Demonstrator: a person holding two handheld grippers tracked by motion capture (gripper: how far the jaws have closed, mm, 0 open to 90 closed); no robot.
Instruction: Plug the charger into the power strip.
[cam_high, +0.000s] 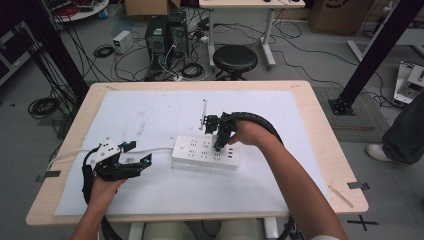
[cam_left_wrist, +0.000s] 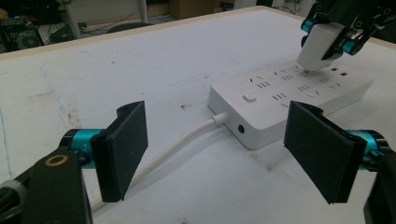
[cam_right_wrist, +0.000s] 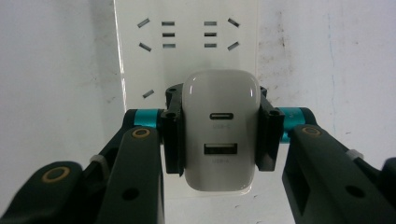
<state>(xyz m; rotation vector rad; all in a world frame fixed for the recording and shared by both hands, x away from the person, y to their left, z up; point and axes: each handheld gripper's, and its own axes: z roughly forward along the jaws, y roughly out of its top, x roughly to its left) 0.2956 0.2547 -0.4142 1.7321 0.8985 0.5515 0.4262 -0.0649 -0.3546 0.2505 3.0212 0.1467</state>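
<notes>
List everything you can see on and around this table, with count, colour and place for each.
White plastic power strip: one, white, mid-table on the sheet, its white cable trailing left.
White USB charger block: one, white, two ports on its face, clamped in the right gripper just above the strip's sockets.
White sheet: one, white, stained, covering most of the tabletop.
Wooden table: one, light wood.
Round stool: one, black, on the floor behind the table.
Computer towers: two, black, on the floor among cables.
Cardboard box: one, brown, far floor.
Left gripper: one, black with teal, open, near the table's left.
Right gripper: one, black with teal, shut on the charger.
</notes>
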